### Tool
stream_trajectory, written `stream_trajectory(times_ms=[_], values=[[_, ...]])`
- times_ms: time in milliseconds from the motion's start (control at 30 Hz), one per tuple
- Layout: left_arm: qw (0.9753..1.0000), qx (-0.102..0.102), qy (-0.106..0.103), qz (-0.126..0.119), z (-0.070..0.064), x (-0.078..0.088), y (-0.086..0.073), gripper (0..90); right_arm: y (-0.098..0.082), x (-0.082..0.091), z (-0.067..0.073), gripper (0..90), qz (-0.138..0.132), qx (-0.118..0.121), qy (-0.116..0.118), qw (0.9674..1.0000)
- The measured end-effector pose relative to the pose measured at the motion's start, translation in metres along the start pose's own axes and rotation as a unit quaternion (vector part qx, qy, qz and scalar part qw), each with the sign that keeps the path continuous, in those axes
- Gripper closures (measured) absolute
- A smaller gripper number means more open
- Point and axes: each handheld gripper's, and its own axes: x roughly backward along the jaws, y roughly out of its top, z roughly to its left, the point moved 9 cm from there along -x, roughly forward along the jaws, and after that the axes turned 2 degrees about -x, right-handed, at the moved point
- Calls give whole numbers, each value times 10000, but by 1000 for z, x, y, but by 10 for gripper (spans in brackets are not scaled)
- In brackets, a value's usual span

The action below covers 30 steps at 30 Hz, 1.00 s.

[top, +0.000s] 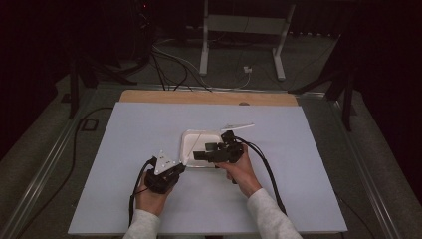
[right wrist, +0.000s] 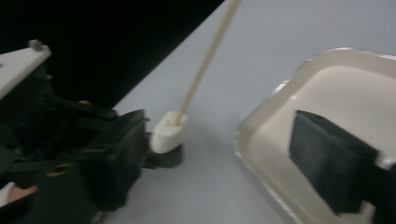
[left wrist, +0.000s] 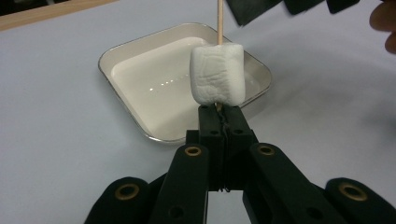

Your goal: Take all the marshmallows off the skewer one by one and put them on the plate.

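Marshmallow (left wrist: 217,74) first: it sits threaded on the skewer (left wrist: 219,21), low on the stick, right above the left gripper (left wrist: 218,114), whose jaws are pressed together on the skewer's bottom end. We hold it upright just off the near edge of the tray (left wrist: 140,56), which lies around the middle of the worktop (top: 124,149), a little toward its far edge.

The right gripper (top: 199,155) hovers over the tray with its jaws spread and nothing between them — one black pad (right wrist: 331,161) shows against the tray's white floor. We judge the step in hand to be seating or sliding the marshmallow along the stick, and that calls for a steady left hand: keep the skewer vertical and the pinch firm, since a thin stick can twist or slip between flat pads.

When we bring the right jaws in, we should meet the marshmallow on its flat sides, squarely, and close gently — it is soft and will squash or tear if pinched hard. Keep clear of the tray's rim, and move along the stick's line, never across it.
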Motion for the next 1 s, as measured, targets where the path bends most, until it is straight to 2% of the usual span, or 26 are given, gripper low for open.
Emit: stream_trajectory(times_ms=[67, 233, 367, 500, 767, 1000], values=[[10000, 3, 3, 0, -1, 0, 0, 900, -2, -5, 6, 300, 56, 10, 159, 9999], [10000, -2, -17, -10, -1, -1, 1, 900, -5, -13, 15, 428, 86, -67, 376, 9992], [10000, 10, -22, -10, -2, -2, 1, 900, -7, -19, 19, 480, 156, -123, 472, 9987], [10000, 3, -46, -1, -3, -2, 1, 900, -10, -26, 21, 519, 254, -141, 476, 9984], [9999, 45, -107, 17, -3, -2, 1, 900, -14, -31, 20, 711, 347, -156, 397, 9985], [9999, 8, -115, 87, -4, -4, 0, 900, -13, -29, 18, 764, 325, -97, 295, 9990]])
